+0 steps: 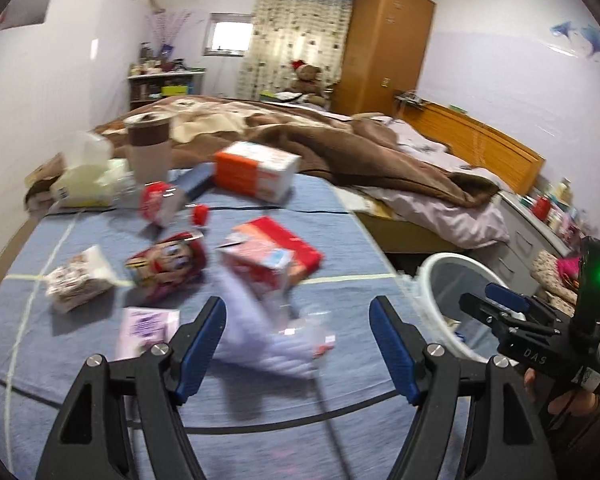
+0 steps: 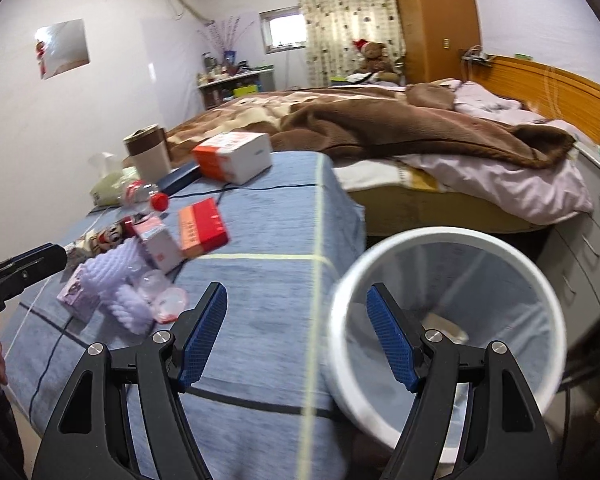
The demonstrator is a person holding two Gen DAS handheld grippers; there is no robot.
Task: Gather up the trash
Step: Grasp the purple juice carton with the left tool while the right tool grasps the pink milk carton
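Litter lies on the blue-clothed table (image 1: 80,360): a lavender foam wrap (image 1: 260,336), clear plastic packaging (image 1: 312,328), a red box (image 1: 288,248), a pink-and-white carton (image 1: 256,264), a cartoon snack bag (image 1: 168,264), a purple packet (image 1: 146,326) and a red-capped bottle (image 1: 160,200). My left gripper (image 1: 298,308) stands open over the foam wrap, its pads clear of it. My right gripper (image 2: 296,292) is open with nothing between its fingers, over the table's right edge beside the white bin (image 2: 448,236). The bin holds a pale scrap at its bottom.
An orange-and-white box (image 1: 256,172), a cup with a brown sleeve (image 1: 148,148) and a tissue pack (image 1: 88,184) stand at the table's far end. A black cable (image 1: 300,420) crosses the cloth. A bed with a brown blanket (image 2: 380,124) lies behind; drawers (image 2: 596,248) stand right of the bin.
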